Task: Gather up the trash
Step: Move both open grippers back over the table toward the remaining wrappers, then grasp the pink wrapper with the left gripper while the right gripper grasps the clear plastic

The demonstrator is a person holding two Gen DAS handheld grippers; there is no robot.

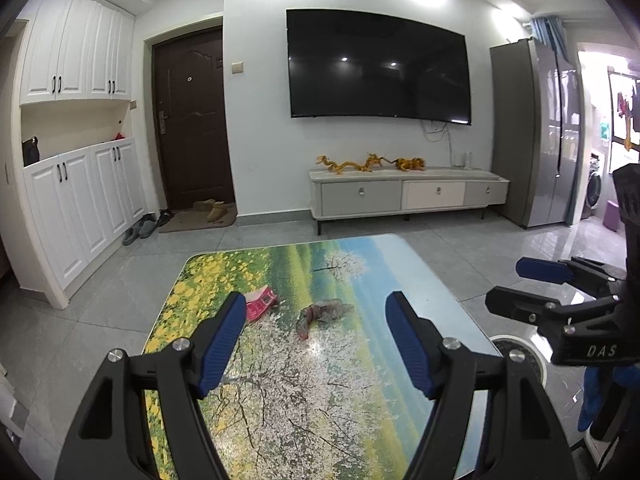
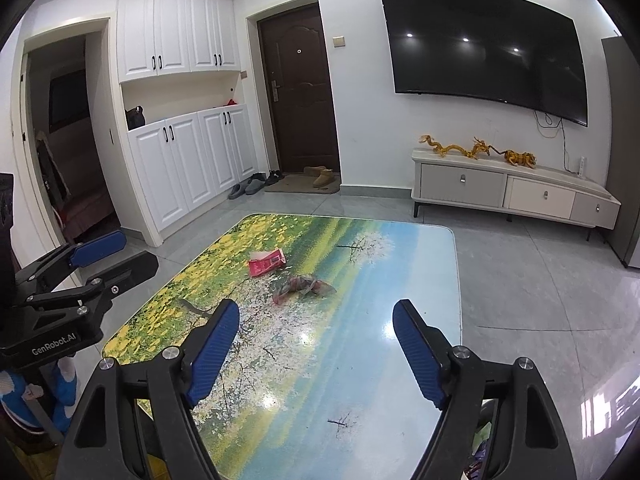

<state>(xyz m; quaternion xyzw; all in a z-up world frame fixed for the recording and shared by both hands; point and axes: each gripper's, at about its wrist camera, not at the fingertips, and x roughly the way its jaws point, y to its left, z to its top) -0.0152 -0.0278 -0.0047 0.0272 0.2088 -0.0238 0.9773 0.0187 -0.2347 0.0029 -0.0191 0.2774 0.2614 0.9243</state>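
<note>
Broadly, the room comes first: a pale wall carries a wide dark television (image 1: pixel 378 65), with a low media cabinet (image 1: pixel 404 194) under it and a brown entrance door (image 2: pixel 298 100) to its left beside white cupboards (image 1: pixel 76 128). Nearer the cameras stands a low table (image 2: pixel 400 280) whose glossy top is printed with a landscape of yellow flowers, blossom trees and blue sky.

On that top lie the two pieces of trash, both toward the far-left part of the surface. The larger is a pink-red carton (image 2: pixel 267 262), flattened and lying on its side over the yellow flowers. Just beside it, a little nearer the cameras and apart from it, sits a crumpled wrapper (image 2: pixel 300 286) in dull red and grey-green.

Both tools hover short of these. The left gripper (image 1: pixel 316 340) has its blue pads spread wide with nothing between them, and both pieces lie beyond its fingertips. The right gripper (image 2: pixel 316 344) is likewise spread and empty, above the near part of the table.

As for progress, I judge the task barely started: neither piece is touched or lifted. A round container (image 1: pixel 520 354) shows at the table's right edge, possibly a bin, though I cannot tell. Both items remain to be picked up.
</note>
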